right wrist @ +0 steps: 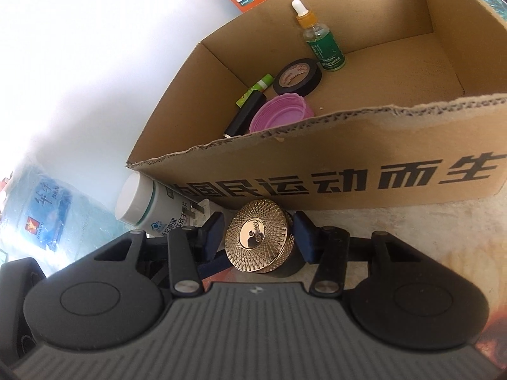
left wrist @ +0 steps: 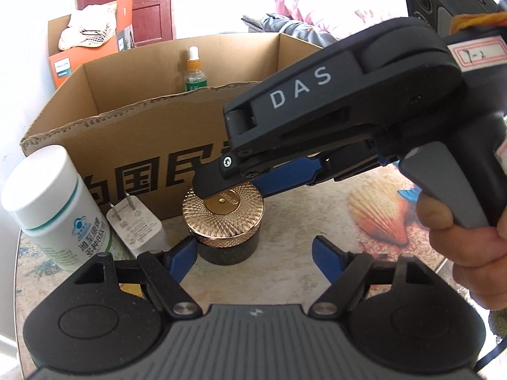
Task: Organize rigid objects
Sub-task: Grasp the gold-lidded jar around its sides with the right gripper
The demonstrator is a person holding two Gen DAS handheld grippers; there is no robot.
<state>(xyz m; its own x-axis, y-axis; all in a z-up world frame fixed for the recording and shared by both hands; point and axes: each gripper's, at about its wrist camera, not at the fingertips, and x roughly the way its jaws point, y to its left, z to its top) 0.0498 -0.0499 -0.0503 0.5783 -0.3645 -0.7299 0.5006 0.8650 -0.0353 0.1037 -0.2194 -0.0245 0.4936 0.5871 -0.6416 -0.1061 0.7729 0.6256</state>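
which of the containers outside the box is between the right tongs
The black jar with the gold patterned lid; the white pill bottle stands off to the left.

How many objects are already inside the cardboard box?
5: a dropper bottle standing at the back, a black tape roll before it, a pink lid, a black tube and a green stick at the left. The front wall may hide others.

Dark jar (left wrist: 226,240) with patterned gold lid, upright on the table just before the box (left wrist: 133,145). Left of it, white charger (left wrist: 136,224) and white bottle (left wrist: 54,202). Inside the box: dropper bottle (right wrist: 320,41), tape roll (right wrist: 297,77), pink lid (right wrist: 280,112), black tube (right wrist: 242,117).
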